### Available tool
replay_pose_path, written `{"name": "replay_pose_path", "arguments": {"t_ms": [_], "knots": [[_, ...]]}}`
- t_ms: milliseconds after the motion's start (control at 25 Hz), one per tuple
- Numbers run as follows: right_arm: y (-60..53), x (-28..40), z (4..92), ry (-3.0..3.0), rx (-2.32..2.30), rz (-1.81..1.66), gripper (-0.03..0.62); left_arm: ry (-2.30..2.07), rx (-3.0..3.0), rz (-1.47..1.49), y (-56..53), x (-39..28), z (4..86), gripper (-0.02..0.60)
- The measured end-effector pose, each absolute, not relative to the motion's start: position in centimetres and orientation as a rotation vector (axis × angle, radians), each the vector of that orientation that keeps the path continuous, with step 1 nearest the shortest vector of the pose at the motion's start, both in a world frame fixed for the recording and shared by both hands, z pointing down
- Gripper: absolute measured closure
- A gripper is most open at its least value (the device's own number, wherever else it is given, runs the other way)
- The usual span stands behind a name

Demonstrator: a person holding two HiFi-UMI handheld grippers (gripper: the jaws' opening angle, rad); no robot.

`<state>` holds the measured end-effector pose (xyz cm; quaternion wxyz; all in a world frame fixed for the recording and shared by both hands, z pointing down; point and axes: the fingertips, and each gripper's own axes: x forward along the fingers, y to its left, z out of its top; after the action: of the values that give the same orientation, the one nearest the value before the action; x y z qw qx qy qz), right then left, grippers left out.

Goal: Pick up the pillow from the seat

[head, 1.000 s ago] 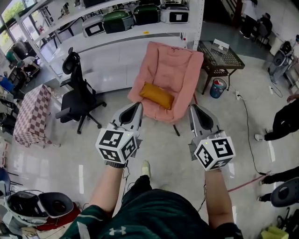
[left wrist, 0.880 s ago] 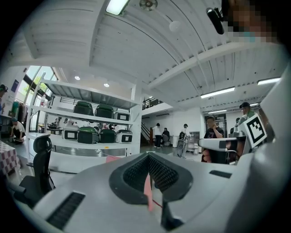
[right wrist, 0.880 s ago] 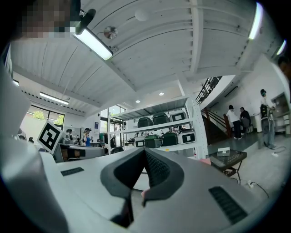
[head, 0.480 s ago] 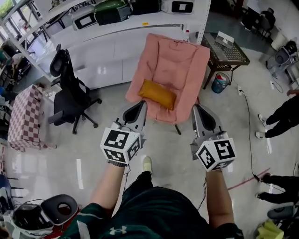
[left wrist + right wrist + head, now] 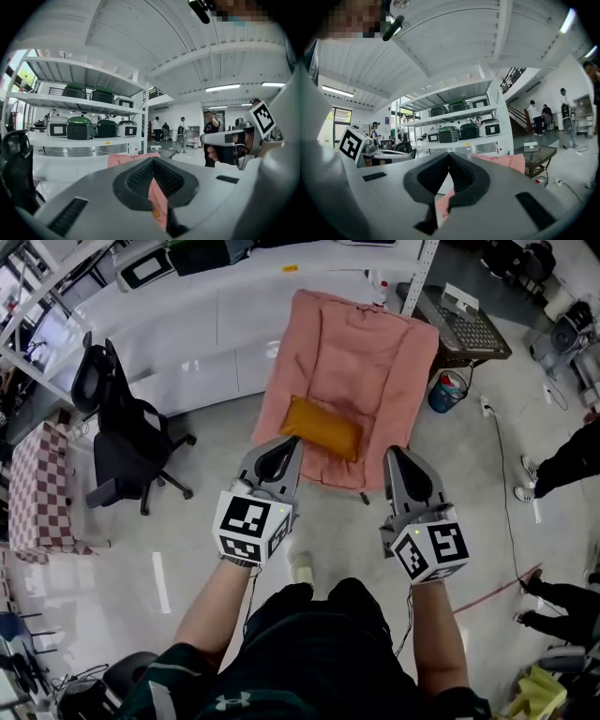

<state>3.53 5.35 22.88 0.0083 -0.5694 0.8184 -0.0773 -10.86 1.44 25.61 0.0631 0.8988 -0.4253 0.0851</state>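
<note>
Person holding both grippers out fwd, side by side, over the floor (image 5: 178, 549). L gripper (image 5: 283, 448) & R gripper (image 5: 397, 457) pointing at pink chair (image 5: 356, 343). Jaws on both pressing together, nothing btwn. Orange pillow (image 5: 322, 427) lying on seat, just ahead of L gripper, untouched.

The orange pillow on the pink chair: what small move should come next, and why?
Probably bring both tools forward to the pillow, opening their jaws. It lies untouched on the pink chair, while the left tool and right tool are shut, empty and short of it.
</note>
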Motion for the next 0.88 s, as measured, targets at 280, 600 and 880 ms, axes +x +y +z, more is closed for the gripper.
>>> {"name": "replay_pose_path", "arguments": {"t_ms": [280,600,880], "knots": [[0.3,4.3,26.1,2.583,-1.810,-0.306,0.591,-1.256,2.703,0.334,-3.3,-10.1,29.5,0.575],[-7.1,5.9,33.3,2.690,-1.756,-0.405,0.591,-1.274,2.688,0.446,-9.5,-7.7,36.4,0.575],[-12.8,6.0,43.5,2.821,-1.725,-0.507,0.591,-1.297,2.600,0.616,-15.4,-7.5,46.5,0.575]]}}
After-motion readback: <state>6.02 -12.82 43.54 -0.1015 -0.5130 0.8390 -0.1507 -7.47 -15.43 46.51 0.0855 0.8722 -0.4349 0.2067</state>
